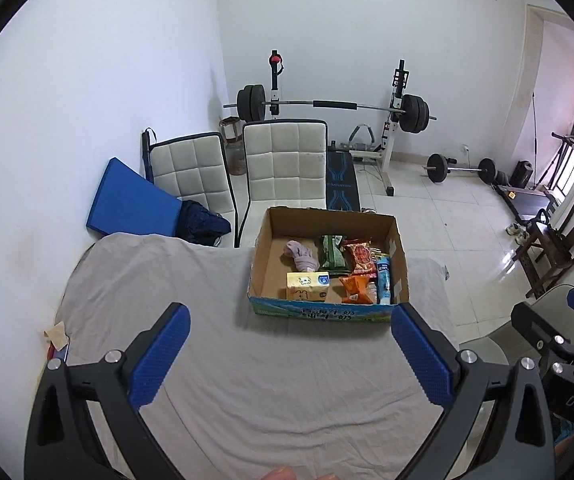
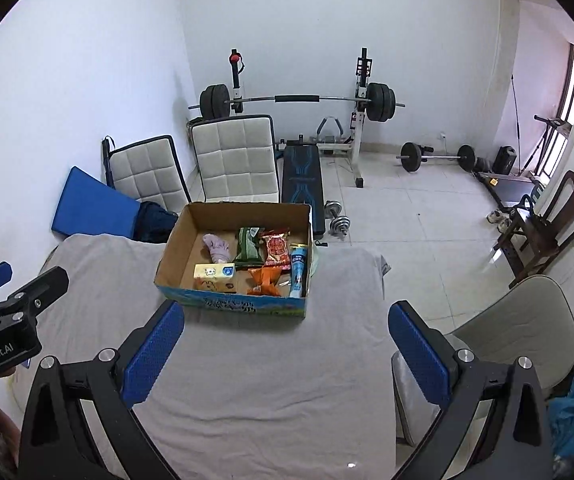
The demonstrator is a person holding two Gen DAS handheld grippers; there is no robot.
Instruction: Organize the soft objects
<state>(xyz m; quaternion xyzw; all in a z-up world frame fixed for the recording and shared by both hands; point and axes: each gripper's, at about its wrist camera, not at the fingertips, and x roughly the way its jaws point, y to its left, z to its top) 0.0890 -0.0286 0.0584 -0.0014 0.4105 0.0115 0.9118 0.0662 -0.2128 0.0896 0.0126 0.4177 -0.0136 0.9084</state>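
An open cardboard box point(image 1: 263, 248) point(image 2: 175, 240) stands at the far side of a table under a grey cloth point(image 1: 247, 360) point(image 2: 247, 380). Inside lie a purple cloth bundle point(image 1: 301, 258) point(image 2: 217, 249), a green pack point(image 1: 332, 254) point(image 2: 249, 249), a red snack bag point(image 1: 363, 258) point(image 2: 277, 249), an orange bag point(image 1: 354, 289) point(image 2: 263, 280), a yellow tissue pack point(image 1: 308, 286) point(image 2: 214, 273) and a blue tube point(image 1: 384, 280) point(image 2: 299, 268). My left gripper point(image 1: 289, 320) is open and empty, short of the box. My right gripper point(image 2: 285, 318) is open and empty, also short of it.
Two white padded chairs point(image 1: 285, 164) point(image 2: 235, 158) stand behind the table, with a blue cushion point(image 1: 131, 200) against the wall. A barbell rack point(image 1: 327, 106) and bench stand further back. A beige chair point(image 2: 519, 324) and a wooden chair point(image 2: 547, 220) are at the right.
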